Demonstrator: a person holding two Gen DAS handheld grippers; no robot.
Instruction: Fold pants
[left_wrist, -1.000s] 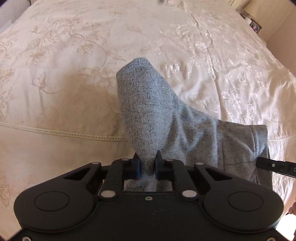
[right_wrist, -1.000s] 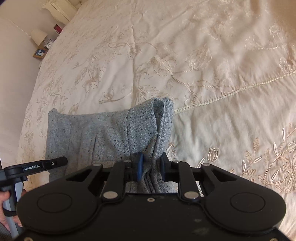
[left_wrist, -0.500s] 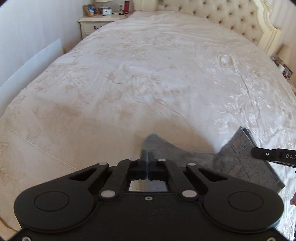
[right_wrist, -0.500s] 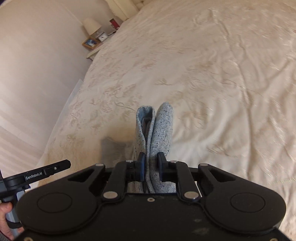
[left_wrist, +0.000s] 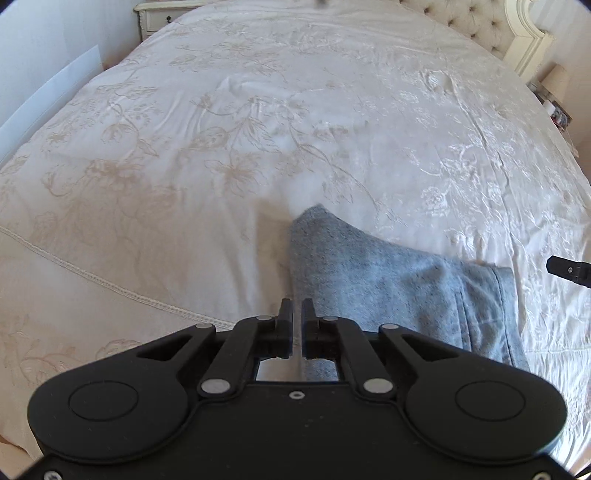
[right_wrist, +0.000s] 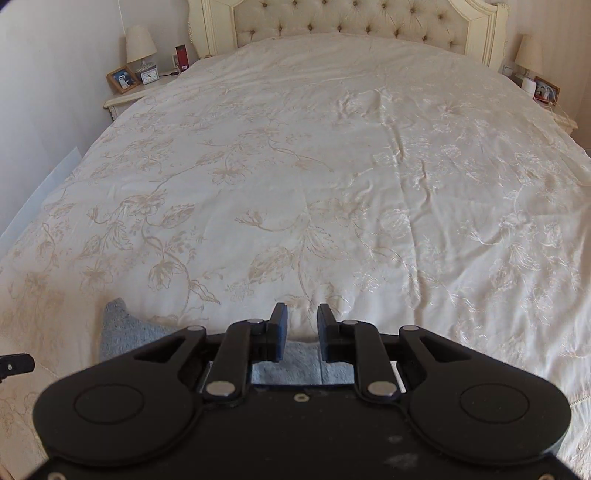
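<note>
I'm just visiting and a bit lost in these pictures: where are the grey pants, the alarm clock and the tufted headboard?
grey pants (left_wrist: 388, 280), left wrist view, on the middle of the folded fabric.
alarm clock (right_wrist: 150, 75), right wrist view, on its white face.
tufted headboard (right_wrist: 351, 16), right wrist view, on the buttoned padding.

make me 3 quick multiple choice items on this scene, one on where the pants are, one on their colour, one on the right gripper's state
1. Where do the pants lie?
A. on the bedspread
B. on the nightstand
C. on the floor

2. What colour are the pants?
A. black
B. grey
C. red

3. How are the right gripper fingers?
A. clamped on cloth
B. apart, holding nothing
C. out of view

Answers: 1 A, the cloth rests on the embroidered cover; 2 B, speckled grey knit; 3 B, bedspread shows through the gap between the fingers.
</note>
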